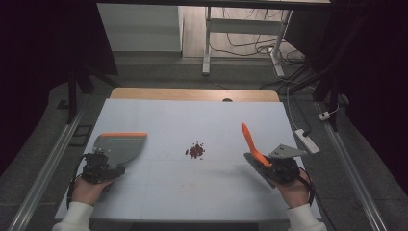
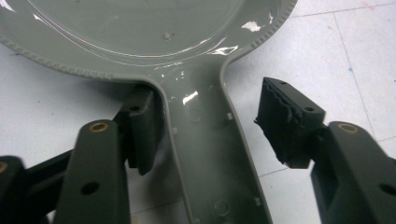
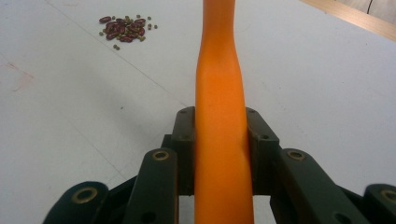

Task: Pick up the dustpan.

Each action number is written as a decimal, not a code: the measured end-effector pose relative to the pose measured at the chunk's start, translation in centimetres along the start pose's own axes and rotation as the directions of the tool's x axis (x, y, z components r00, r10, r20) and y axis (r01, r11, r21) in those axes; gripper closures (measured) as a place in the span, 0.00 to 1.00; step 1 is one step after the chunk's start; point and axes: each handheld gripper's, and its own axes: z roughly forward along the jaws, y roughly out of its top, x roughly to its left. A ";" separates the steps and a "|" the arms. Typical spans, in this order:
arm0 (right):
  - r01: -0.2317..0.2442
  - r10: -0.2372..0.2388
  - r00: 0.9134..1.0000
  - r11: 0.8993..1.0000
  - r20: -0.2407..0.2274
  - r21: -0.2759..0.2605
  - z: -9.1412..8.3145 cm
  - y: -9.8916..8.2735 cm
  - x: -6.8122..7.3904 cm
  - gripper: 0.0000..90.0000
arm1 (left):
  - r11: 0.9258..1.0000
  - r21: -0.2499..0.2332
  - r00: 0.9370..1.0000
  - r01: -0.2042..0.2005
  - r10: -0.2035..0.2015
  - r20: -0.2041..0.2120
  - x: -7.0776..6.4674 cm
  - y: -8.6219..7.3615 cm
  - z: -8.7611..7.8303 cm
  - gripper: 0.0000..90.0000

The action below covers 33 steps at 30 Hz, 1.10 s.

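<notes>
A grey plastic dustpan with an orange front lip (image 1: 120, 144) lies flat near the left edge of the worktop (image 1: 192, 192), its lip turned toward the middle, so that its mouth faces the small heap of dark red beans and green bits (image 1: 195, 150) at the centre of the worktop. Its handle points back toward the person, which puts it right in line for the left gripper (image 1: 103, 169). In the left gripper view the dustpan's handle (image 2: 205, 140) runs between the two black jaws: the near-side pad (image 2: 144, 126) looks to be against the handle's edge, while the other pad (image 2: 289, 121) stands clear of it, so the jaws are partly apart around the handle and not yet clamped on it.

The right gripper (image 1: 269, 166), near the right edge of the worktop, is clamped on the orange plastic handle of a brush (image 1: 250, 139), both pads pressed against its sides in the right gripper view (image 3: 219, 140). The handle slants up and toward the centre, and the dark bristle head (image 1: 257, 169) hangs low beside the gripper, just over the worktop. Held so, the brush seems ready to sweep the heap leftward toward the dustpan's lip once the dustpan is gripped and steadied. The heap lies between the two tools, well apart from both.
</notes>
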 end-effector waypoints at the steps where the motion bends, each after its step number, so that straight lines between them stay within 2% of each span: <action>1: 0.002 -0.002 1.000 1.000 0.000 -0.001 0.0 0.0 0.0 0.77 | 1.000 -0.001 1.000 0.001 -0.001 -0.003 0.0 0.0 0.0 0.50; 9: 0.004 -0.004 1.000 1.000 0.004 0.003 0.0 0.0 -0.1 0.77 | 1.000 -0.005 1.000 0.019 -0.019 -0.011 0.4 0.0 0.1 0.61; 21: -0.003 0.003 1.000 1.000 0.003 0.013 0.2 -0.1 0.0 0.77 | 0.998 -0.022 0.998 0.065 -0.066 -0.017 0.7 0.0 0.1 0.67; 33: -0.001 0.001 1.000 1.000 0.000 0.016 0.3 -0.1 0.0 0.77 | 0.996 -0.055 0.997 0.073 -0.074 -0.014 1.1 -0.3 0.0 0.69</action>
